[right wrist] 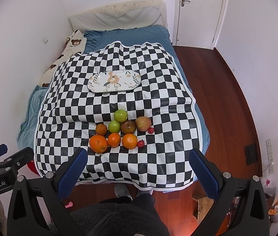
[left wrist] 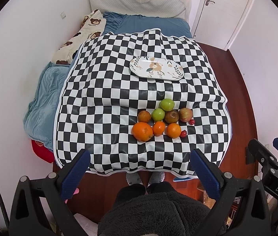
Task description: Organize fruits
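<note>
Both hand-held grippers, left hand-held gripper point(left wrist: 139, 169) and right hand-held gripper point(right wrist: 138, 169), hang spread wide, empty. The large orange point(left wrist: 142, 131), lower centre, looks firm, round, roll-prone: grip across its widest middle.

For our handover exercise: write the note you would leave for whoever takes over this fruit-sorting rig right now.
Left gripper: jaws open, empty, held above the near edge of the checkered cloth.
Right gripper: the same.
Fruits: ten, clustered on the cloth's near half.
Floral plate: beyond them, nothing on it.
Done: nothing moved yet.
Left: all the fruit, probably onto the plate.
</note>
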The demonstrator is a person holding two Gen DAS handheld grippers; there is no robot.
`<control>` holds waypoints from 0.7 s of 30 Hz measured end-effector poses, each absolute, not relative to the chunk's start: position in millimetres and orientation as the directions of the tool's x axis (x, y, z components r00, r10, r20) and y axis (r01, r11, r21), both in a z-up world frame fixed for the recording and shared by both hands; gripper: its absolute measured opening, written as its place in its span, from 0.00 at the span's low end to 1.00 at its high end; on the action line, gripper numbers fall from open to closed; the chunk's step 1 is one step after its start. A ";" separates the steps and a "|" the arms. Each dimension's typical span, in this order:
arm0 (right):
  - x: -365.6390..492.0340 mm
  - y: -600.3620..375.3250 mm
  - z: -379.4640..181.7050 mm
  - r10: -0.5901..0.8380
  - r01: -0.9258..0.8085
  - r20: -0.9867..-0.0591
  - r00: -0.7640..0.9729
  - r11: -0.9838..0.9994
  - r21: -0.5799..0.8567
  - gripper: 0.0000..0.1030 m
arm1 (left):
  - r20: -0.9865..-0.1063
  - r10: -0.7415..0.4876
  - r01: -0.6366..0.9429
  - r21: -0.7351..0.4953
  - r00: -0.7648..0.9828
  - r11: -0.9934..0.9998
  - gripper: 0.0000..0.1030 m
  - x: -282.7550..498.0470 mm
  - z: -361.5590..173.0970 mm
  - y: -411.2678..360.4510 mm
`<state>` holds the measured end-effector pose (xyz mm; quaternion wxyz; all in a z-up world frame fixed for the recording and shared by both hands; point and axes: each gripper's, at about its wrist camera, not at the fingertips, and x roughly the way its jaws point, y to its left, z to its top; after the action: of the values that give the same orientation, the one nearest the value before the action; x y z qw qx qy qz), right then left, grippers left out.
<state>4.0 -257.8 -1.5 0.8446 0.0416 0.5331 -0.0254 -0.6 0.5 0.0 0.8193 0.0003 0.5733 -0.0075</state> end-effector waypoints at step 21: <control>4.2 -260.4 -3.3 0.004 0.087 -0.902 0.431 0.995 0.047 1.00 | -0.939 -0.016 0.014 -0.012 0.343 1.000 1.00 -0.7 0.0 0.5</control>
<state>4.2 -260.4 -3.3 0.8449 0.0430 0.5327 -0.0245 -0.7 0.5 0.0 0.8194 -0.0009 0.5732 -0.0092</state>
